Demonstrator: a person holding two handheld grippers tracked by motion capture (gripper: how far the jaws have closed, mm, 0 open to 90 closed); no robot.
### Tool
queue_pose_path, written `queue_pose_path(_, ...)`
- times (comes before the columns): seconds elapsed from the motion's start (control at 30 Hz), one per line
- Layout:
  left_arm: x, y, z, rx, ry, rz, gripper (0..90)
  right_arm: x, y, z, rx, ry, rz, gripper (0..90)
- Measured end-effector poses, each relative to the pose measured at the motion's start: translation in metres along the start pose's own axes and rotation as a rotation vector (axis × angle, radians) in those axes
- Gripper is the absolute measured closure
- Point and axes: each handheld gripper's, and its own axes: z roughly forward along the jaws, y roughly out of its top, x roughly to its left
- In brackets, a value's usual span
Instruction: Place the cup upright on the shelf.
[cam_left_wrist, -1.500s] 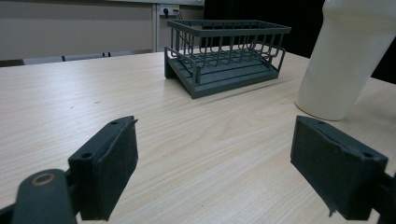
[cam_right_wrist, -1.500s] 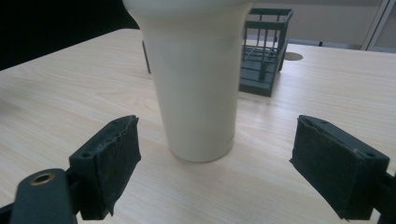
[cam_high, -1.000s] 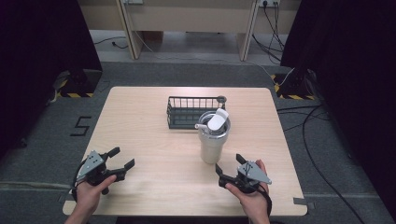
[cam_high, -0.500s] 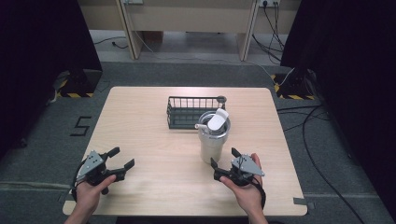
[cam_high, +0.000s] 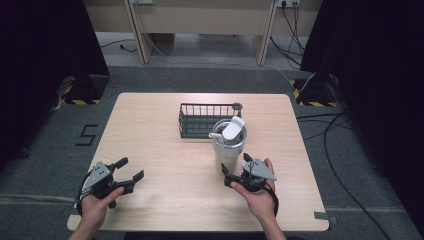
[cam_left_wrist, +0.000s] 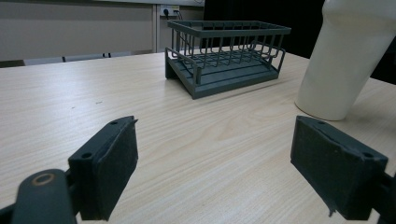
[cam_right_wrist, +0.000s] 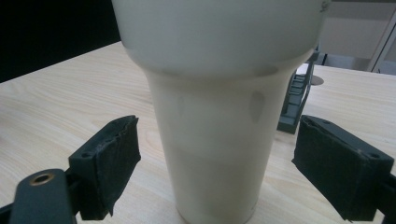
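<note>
Cream tumbler (cam_high: 228, 150) stands upright on the table (cam_high: 150, 130), right of centre, with a white lid and flip tab on top. Dark wire rack (cam_high: 206, 119) sits just behind it, toward the far edge. Right hand-held gripper (cam_high: 235, 169) is at the tumbler's near side, jaws wide; in the right gripper view the tumbler (cam_right_wrist: 219, 116) stands between the two pads, gaps visible on both sides, no contact. Left hand-held gripper (cam_high: 127, 170) rests low near the table's front-left corner, jaws wide, nothing between them; its view looks across bare wood toward the rack (cam_left_wrist: 226, 56) and tumbler (cam_left_wrist: 341, 60).
</note>
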Motion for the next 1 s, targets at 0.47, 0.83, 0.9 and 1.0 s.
queue_pose_path(0.47,0.0,0.0,0.0,-0.002,0.0,0.0,14.3,0.001,0.004,0.017,0.005,-0.005,0.001,13.8)
queue_pose_path(0.83,0.0,0.0,0.0,-0.003,-0.001,-0.001,14.3,0.0,0.003,0.031,0.001,-0.018,-0.006,11.4)
queue_pose_path(0.9,0.0,0.0,0.0,-0.002,-0.001,-0.001,14.3,0.0,0.004,0.033,0.0,-0.019,-0.003,10.9)
queue_pose_path(1.0,0.0,0.0,0.0,-0.003,-0.001,-0.001,14.3,0.001,0.004,0.037,-0.002,-0.022,-0.002,10.0)
